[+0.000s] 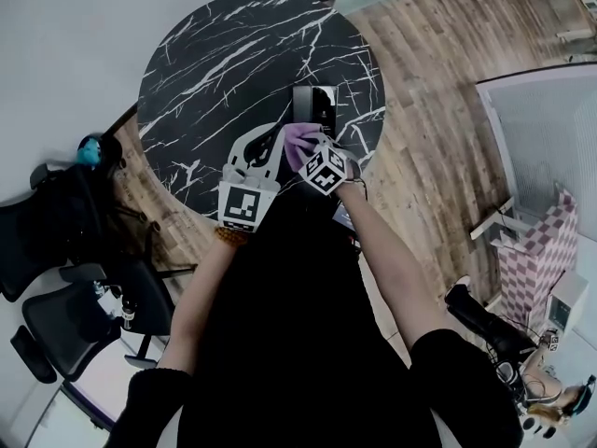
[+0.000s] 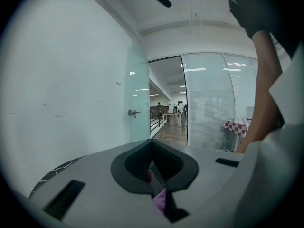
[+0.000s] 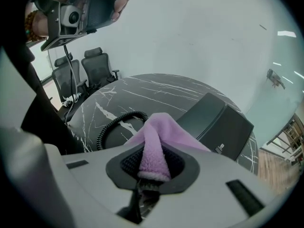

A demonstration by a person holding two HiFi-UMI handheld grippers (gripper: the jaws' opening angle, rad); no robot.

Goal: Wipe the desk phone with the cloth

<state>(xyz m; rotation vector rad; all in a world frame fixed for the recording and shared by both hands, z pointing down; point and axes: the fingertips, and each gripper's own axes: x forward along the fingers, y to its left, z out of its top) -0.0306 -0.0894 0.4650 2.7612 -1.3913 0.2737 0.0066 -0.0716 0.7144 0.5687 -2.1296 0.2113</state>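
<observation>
The black desk phone [image 1: 314,108] sits near the right edge of the round black marble table [image 1: 215,73]. In the right gripper view the phone [image 3: 218,122] shows its back, and its coiled cord [image 3: 111,122] lies to the left. My right gripper [image 3: 152,170] is shut on the purple cloth [image 3: 156,137], just short of the phone. From the head view the cloth [image 1: 298,143] is bunched between the right gripper [image 1: 314,154] and the left gripper [image 1: 273,138]. The left gripper [image 2: 152,163] has its jaws together and points level at the wall. A purple sliver shows low in its gap.
Black office chairs [image 1: 56,241] stand left of the table, also visible as chairs [image 3: 97,68] beyond its far edge. A white wall and a glass door [image 2: 139,103] face the left gripper. A checked table [image 1: 536,250] stands at the right on the wooden floor [image 1: 438,91].
</observation>
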